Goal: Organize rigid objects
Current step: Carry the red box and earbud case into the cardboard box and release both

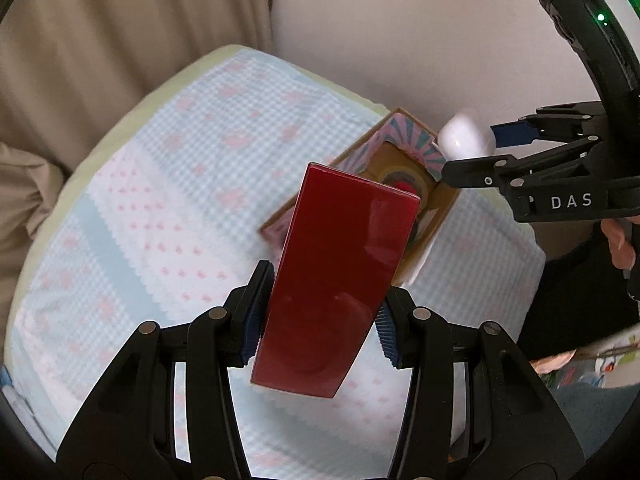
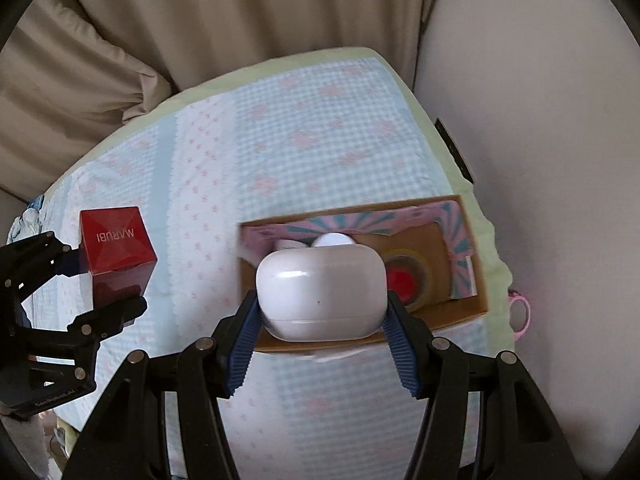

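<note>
Two tools loaded: left tool (image 1: 320,312) clamps red box (image 1: 340,276); right tool (image 2: 320,320) clamps white case (image 2: 320,292).

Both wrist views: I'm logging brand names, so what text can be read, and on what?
"MARUBI", upside down, on the end of the red box.
"DAS" on the right gripper body.
"GenRobot.AI" on the left gripper body, small.
White earbud case: no text visible.
Cardboard box: patterns only.

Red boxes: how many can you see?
1. The red box is held in the left claw, above the cloth beside the cardboard box. More may be hidden inside that.
</note>
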